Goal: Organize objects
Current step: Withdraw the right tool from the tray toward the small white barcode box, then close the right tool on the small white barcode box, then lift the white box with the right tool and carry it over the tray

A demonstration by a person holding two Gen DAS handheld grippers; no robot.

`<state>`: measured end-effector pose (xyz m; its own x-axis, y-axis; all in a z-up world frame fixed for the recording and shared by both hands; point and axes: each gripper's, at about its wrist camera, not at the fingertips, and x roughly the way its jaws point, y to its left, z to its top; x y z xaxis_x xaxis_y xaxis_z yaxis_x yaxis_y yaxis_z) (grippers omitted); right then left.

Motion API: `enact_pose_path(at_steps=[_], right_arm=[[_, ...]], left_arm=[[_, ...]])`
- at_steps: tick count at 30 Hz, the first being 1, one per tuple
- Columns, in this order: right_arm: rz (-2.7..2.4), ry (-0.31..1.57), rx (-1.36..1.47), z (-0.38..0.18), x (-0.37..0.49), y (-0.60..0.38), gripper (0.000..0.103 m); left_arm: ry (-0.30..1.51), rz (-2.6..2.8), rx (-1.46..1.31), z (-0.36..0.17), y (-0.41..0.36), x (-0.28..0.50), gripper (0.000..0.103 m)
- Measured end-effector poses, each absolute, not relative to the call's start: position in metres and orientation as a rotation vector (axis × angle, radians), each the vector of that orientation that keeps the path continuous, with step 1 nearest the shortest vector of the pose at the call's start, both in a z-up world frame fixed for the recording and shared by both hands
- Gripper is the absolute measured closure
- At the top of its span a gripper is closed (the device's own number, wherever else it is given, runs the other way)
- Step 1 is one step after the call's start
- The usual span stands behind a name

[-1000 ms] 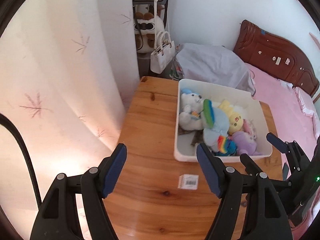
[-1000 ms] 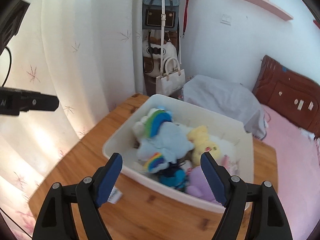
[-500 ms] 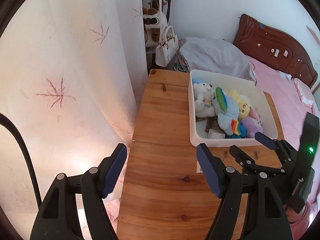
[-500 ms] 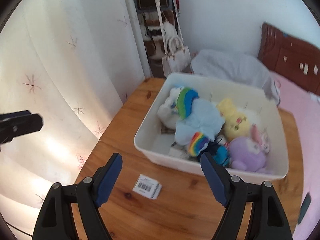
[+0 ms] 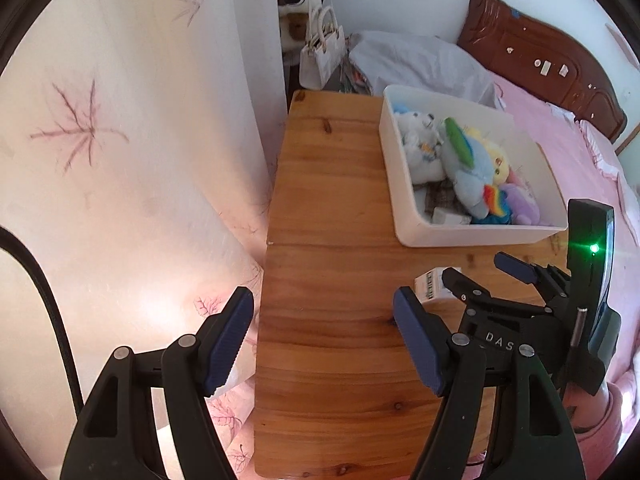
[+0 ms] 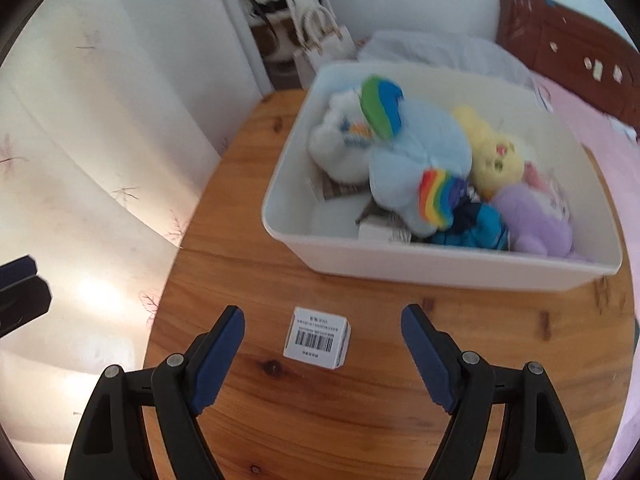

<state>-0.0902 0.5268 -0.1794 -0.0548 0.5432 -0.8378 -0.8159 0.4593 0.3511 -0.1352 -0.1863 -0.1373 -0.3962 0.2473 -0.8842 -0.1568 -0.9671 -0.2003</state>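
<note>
Small white box (image 6: 317, 338) lies flat on the wooden table (image 6: 360, 420), barcode label face up, nearly square so no clear long axis; barcode lines run roughly parallel to the table's near edge, box rotated slightly clockwise in the right wrist view. It sits on bare wood, apart from the white bin (image 6: 440, 268), which stands further back on the table. Right gripper (image 6: 323, 358) is above and just short of the box, jaws apart, box lined up in the gap between the blue pads (image 6: 218, 364), no contact. Left gripper (image 5: 323, 342) is over the table's left edge beside the curtain (image 5: 120, 160), jaws apart, nothing between them. In the left wrist view the box (image 5: 434, 286) is partly hidden behind the right gripper (image 5: 480, 276). Bin holds plush toys: white bear (image 6: 340, 148), light-blue pony with rainbow mane (image 6: 416, 168), yellow plush (image 6: 494, 156), purple plush (image 6: 534, 220). Bed with pink sheet (image 5: 560, 152) beyond the table.
</note>
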Motion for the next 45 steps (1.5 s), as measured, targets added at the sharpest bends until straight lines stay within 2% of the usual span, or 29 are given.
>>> enact_pose_path(at_steps=[8,15,27,29,32,45], right_arm=[[1.043,1.288,-0.282,-0.208,-0.093,0.529,0.022],[1.018,1.308,-0.277,-0.219,-0.098,0.531,0.022],[1.021,1.346,-0.288,-0.231,-0.110,0.541,0.052],[1.013,1.347,-0.294,-0.232,-0.110,0.541,0.061],[1.013,1.343,-0.309,-0.232,-0.111,0.542,0.067],[1.071,1.319,-0.337,-0.220,-0.107,0.539,0.068]], left_arm=[[-0.178,2.331,-1.646,-0.161,-0.197,-0.140,0.027],[-0.120,2.290,-1.666,-0.171,-0.196,-0.140,0.027],[-0.128,2.244,-1.674,-0.178,-0.199,-0.139,0.027],[-0.126,2.244,-1.678,-0.178,-0.199,-0.139,0.027],[-0.131,2.241,-1.676,-0.178,-0.200,-0.138,0.027],[-0.136,2.230,-1.676,-0.178,-0.191,-0.136,0.027]])
